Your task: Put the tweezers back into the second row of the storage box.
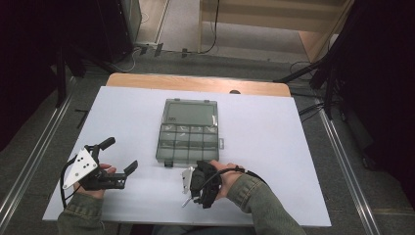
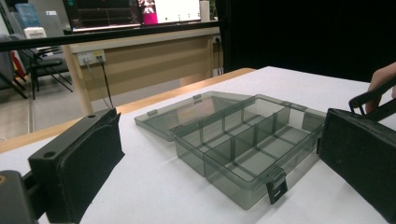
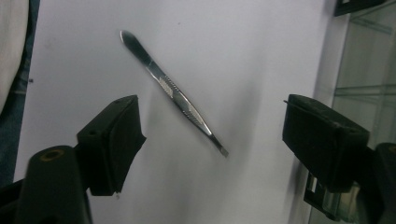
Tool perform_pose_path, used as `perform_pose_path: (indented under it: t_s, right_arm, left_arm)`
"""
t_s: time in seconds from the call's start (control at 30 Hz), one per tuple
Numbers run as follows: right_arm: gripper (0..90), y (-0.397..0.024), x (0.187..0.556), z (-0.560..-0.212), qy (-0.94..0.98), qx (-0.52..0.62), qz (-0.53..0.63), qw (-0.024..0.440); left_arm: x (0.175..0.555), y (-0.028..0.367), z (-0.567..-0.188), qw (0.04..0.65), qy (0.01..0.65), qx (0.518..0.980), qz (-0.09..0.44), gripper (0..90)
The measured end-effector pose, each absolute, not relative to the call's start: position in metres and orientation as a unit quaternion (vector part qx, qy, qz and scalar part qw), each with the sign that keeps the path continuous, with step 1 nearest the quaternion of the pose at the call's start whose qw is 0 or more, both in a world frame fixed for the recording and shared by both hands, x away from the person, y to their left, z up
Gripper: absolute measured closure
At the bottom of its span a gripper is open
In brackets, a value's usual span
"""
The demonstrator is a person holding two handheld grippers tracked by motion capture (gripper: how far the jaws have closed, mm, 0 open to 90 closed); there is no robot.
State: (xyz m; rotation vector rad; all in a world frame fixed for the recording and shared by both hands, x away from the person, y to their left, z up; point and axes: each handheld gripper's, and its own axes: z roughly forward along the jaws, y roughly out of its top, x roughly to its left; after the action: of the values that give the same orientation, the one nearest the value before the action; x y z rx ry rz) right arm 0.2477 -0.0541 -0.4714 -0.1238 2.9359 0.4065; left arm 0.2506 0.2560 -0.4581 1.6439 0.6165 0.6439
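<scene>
A slim silver metal pair of tweezers [image 3: 175, 93] lay flat on the white table surface [image 1: 274, 142], running diagonally across the middle of the right gripper view from its rounded end at upper left to its pointed tips at lower right. It sat between the two black padded jaws of the right gripper [image 3: 212, 135], which were spread wide and touched nothing. In the high view that right gripper [image 1: 192, 188] was at lower centre, pointed down at the sheet, with a bit of the metal showing just beneath it at [image 1: 187, 201].

Just above it, at the centre of the high view, stood a smoky translucent plastic organiser box with divided compartments [image 1: 190, 142], its lid [image 1: 191, 111] folded open and lying flat on the far side. The compartments appeared empty in the left gripper view, where the box [image 2: 247, 149] filled the middle of the frame with a small dark latch [image 2: 277, 186] on its near wall.

The left gripper [image 1: 120, 159] was held at lower left of the high view, its jaws wide apart and holding nothing, well apart from the box.
</scene>
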Motion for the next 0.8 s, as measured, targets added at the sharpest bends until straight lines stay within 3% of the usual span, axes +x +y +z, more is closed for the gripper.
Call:
perform_pose_path:
  t_s: [0.13,0.3,0.33,0.4,0.43,0.8]
  right_arm:
    - [30.3,-0.05,0.247,-0.474,0.985,-0.065,0.129,0.098]
    - [48.4,-0.042,0.246,-0.476,0.988,-0.076,0.106,0.088]
    - [54.9,-0.041,0.247,-0.476,0.988,-0.079,0.105,0.083]
    - [80.1,-0.039,0.247,-0.475,0.989,-0.081,0.097,0.079]
    - [85.2,-0.039,0.247,-0.475,0.991,-0.077,0.084,0.073]
    - [87.2,-0.044,0.25,-0.466,0.993,-0.02,0.113,0.026]
  left_arm:
    - [0.251,0.256,-0.458,0.594,0.265,0.707,0.277,0.0]
    - [0.251,0.258,-0.458,0.606,0.271,0.699,0.266,0.0]
    - [0.251,0.259,-0.458,0.606,0.271,0.699,0.267,0.0]
    - [0.252,0.259,-0.458,0.606,0.272,0.699,0.267,0.0]
    - [0.252,0.259,-0.458,0.606,0.272,0.699,0.266,0.0]
    - [0.251,0.258,-0.458,0.605,0.271,0.7,0.265,0.0]
